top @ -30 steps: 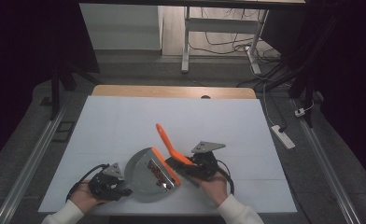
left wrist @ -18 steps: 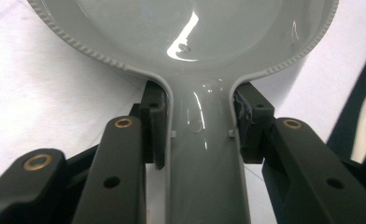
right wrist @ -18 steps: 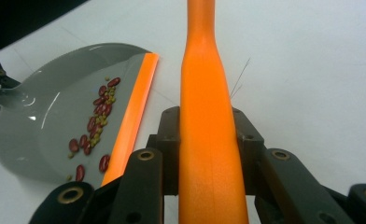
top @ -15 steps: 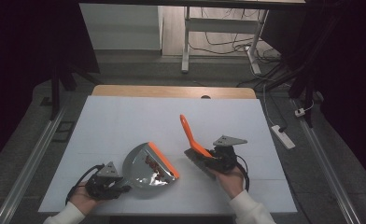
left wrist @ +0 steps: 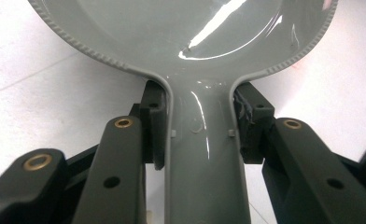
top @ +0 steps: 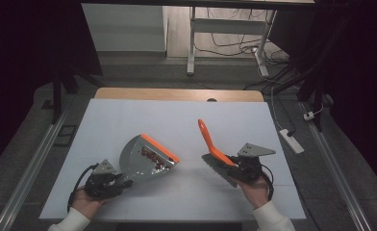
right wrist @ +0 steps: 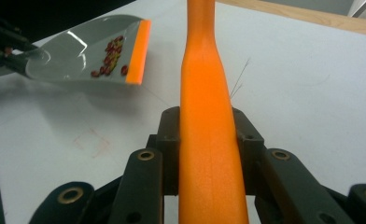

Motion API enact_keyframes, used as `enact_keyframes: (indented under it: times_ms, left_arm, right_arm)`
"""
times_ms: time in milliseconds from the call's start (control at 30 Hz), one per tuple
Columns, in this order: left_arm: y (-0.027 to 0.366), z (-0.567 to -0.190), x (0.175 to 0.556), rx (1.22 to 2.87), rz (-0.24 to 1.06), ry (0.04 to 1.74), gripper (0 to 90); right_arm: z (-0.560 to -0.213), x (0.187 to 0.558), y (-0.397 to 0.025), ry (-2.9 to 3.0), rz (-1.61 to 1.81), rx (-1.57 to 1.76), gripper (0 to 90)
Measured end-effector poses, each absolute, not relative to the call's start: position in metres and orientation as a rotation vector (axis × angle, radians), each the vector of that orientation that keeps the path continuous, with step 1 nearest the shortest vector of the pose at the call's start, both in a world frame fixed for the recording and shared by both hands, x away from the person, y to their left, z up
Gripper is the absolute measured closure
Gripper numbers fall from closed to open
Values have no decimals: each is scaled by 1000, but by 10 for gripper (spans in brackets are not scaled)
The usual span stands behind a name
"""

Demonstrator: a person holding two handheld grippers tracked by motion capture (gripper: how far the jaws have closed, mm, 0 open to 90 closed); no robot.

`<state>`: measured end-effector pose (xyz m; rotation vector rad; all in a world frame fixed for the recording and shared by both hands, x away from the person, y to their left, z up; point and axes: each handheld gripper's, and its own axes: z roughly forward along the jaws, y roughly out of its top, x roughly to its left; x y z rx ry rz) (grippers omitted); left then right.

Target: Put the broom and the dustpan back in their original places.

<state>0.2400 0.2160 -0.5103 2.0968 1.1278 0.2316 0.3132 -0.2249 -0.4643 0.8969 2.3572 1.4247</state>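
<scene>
A grey dustpan [top: 141, 161] with an orange front lip [top: 160, 148] sits low on the white table [top: 177, 120], left of centre. Several small red beans [top: 153, 158] lie inside it near the lip, also seen in the right gripper view [right wrist: 109, 58]. My left gripper [top: 110, 182] is shut on the dustpan's grey handle [left wrist: 204, 154]. My right gripper [top: 234, 166] is shut on the orange handle [right wrist: 209, 121] of a hand brush [top: 210, 140]. The brush's grey bristle head [top: 218, 168] rests near the table, and the handle tilts up and away to the left.
A white power strip [top: 290, 139] lies on the floor right of the table. A wooden strip [top: 177, 94] edges the table's far side, with metal frame legs [top: 191, 43] and cables behind. Metal rails [top: 28, 173] run along both sides.
My right gripper has carried the brush away from the dustpan to the right. The dustpan now sits apart from the brush with the beans inside it, and has shifted slightly.
</scene>
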Motion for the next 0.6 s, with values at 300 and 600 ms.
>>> enact_keyframes:
  times_ms: [300,600]
  left_arm:
    - [218,-508,241,2041,258,1199,621]
    - [226,-509,236,1934,317,1343,621]
  right_arm:
    - [-469,309,-249,2358,1394,959,701]
    - [-474,308,-265,2381,1420,1070,700]
